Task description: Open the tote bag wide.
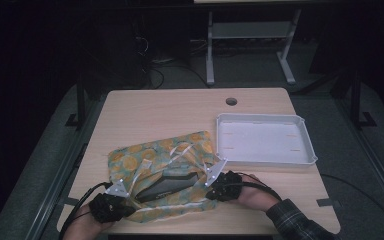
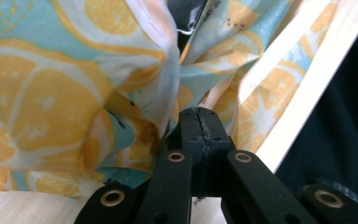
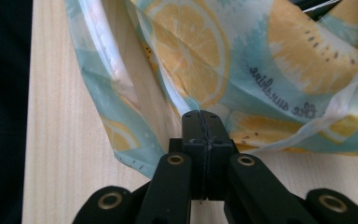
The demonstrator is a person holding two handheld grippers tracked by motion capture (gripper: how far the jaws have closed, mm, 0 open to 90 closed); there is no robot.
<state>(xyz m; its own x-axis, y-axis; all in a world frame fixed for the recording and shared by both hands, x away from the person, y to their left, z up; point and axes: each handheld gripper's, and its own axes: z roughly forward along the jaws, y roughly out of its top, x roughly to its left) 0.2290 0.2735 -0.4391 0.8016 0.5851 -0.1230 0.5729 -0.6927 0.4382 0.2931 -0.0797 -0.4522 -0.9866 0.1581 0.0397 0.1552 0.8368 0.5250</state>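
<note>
A: Left side first. What is recorded near the table's [image 1: 145, 107] front-left corner?

B: The left gripper [image 1: 121, 192] is seen there, held in a hand [image 1: 87, 226] at the front edge. In the left gripper view its jaws are pressed together, with a fold of the bag [image 1: 152, 155] pinched at the tips. The cloth is bunched up just above them.

A: And the bag itself?

B: A lemon-print cloth bag, laid flat on the front-left half of the table, its mouth turned toward the front edge. The mouth is held apart between the two grippers, and a dark interior [image 1: 172, 182] is seen in the gap. What the dark shape is cannot be told. White straps [image 1: 180, 152] lie across the top of the cloth.

A: Further right?

B: The right gripper [image 1: 211, 181] is noted at the bag's right corner, near the front edge. In the right gripper view its jaws are likewise closed, clamped on the bag's hem. A checked sleeve [image 1: 295, 222] is seen behind it.

A: Anything past that?

B: A white tray [image 1: 307, 145] sits toward the right edge, just beside the bag, apparently not touching it. A round hole [image 1: 231, 101] is marked near the back edge.
</note>
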